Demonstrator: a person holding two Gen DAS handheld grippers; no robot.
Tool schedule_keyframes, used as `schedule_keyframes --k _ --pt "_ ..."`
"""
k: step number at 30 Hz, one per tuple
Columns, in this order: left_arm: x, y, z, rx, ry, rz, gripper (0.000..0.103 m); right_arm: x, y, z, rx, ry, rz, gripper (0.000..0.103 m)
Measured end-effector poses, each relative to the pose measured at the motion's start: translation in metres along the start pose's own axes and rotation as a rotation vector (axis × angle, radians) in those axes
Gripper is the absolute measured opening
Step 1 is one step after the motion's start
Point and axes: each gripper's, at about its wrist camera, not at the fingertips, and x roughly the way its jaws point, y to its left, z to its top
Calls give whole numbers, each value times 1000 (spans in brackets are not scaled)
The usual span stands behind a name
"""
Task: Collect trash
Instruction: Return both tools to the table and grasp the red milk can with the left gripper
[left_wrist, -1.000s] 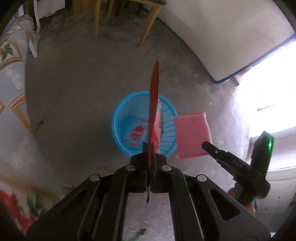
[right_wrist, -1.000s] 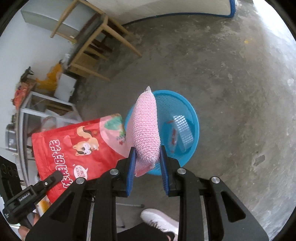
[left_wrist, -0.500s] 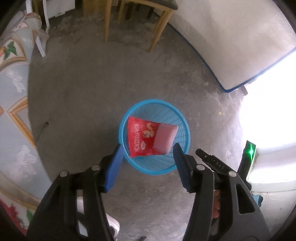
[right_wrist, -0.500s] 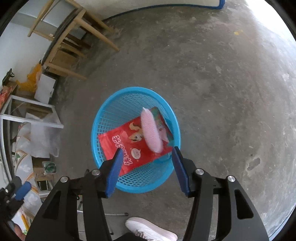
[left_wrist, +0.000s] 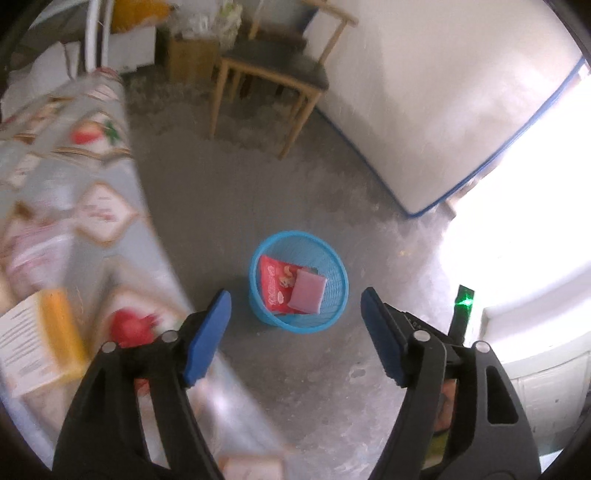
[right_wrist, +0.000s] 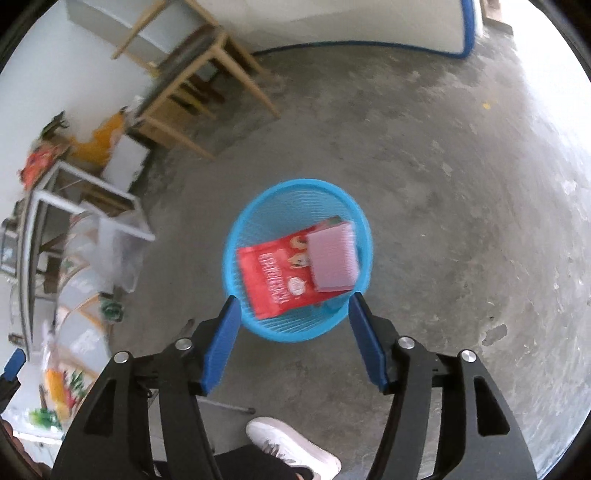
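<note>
1. Bare concrete floor (right_wrist: 443, 184) runs under everything you see, with a blue mesh basket (right_wrist: 236, 266) standing on it out in the open.
2. Your trash is already inside that basket: a red snack bag (right_wrist: 269, 273) lies flat across the bottom, and a pink sponge (right_wrist: 332, 258) rests on top of its far end, touching it.
3. Expect both to be light. The bag looks like thin, slick film that would crumple, so an edge or corner is the place to pinch it. The sponge looks soft and springy; take it across its narrow sides.
4. Your right gripper (right_wrist: 293, 343) hangs over the basket's near rim with jaws apart and nothing between them; they have just been opening.
5. Your left gripper (left_wrist: 295, 334) sits higher and further off, jaws spread wide and empty, also just opened.
6. Beside you on the left, a patterned tablecloth (left_wrist: 92, 206) carries blurred items, including a yellow box (left_wrist: 61, 332); judge those your next candidates. A wooden chair (left_wrist: 273, 74) stands beyond the basket.
</note>
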Motion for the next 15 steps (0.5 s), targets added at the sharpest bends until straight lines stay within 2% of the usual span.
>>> schedule_keyframes --k 3,6,8,12,15 --pt "-64 25 -27 1 -95 4 77 -20 22 -10 -40 -5 63 67" --pt "-131 59 -64 -6 -201 57 82 -45 62 -23 -135 -12 131 73" --pt "-167 83 -89 -36 -248 112 83 -57 87 -29 -199 -9 168 76" --pt "-230 132 -144 -157 -323 278 83 -79 150 -48 -364 14 246 80" --pt "-265 159 -182 -255 -371 339 86 -88 191 -66 -466 42 295 81"
